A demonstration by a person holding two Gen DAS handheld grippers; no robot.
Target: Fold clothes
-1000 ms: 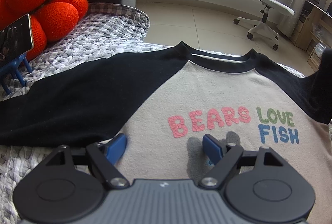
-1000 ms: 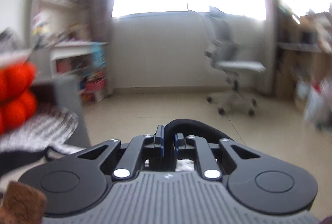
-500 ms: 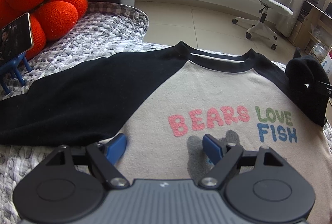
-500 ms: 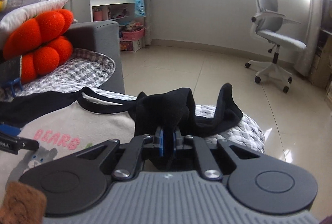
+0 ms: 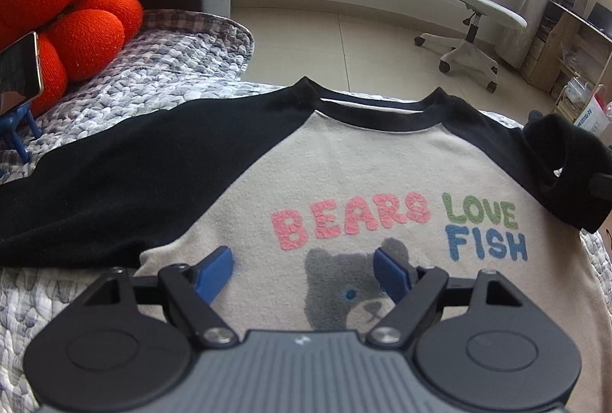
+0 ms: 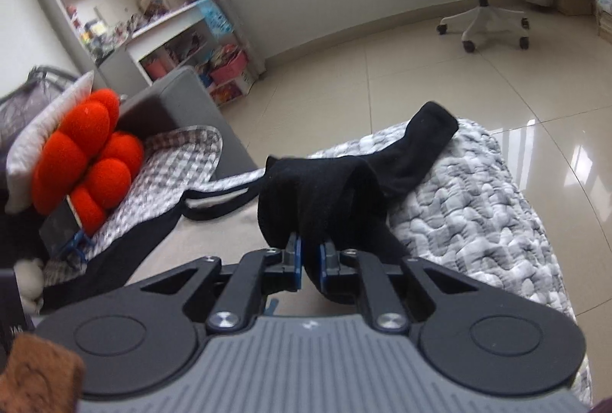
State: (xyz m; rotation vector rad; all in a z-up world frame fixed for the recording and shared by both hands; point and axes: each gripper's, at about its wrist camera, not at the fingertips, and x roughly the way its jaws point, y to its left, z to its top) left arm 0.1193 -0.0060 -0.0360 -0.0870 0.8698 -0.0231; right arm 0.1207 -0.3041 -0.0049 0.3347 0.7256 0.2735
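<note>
Lying face up on the grey quilted cover (image 5: 126, 95), the sweatshirt (image 5: 344, 179) points its black neckline (image 5: 375, 110) away from the left wrist camera, toward the tiled floor (image 5: 344, 41); its body runs lengthwise from that collar back under the left gripper (image 5: 304, 269). Across that line, one black sleeve (image 5: 114, 175) stretches flat out to the left, its long axis nearly level in the left view. The printed words BEARS LOVE FISH (image 5: 397, 221) read upright from the left camera, with a grey bear face (image 5: 344, 286) just below them.

The left gripper hovers over the lower chest, blue fingers (image 5: 214, 271) spread wide on either side of the bear, holding nothing.

The right gripper (image 6: 310, 260) has its fingers pressed together on the other black sleeve (image 6: 317, 191), pinching a bunched fold raised above the cream front. That sleeve's cuff end (image 6: 432, 129) trails away toward the far corner of the cover. An orange cushion (image 5: 76, 7) sits at far left.
</note>
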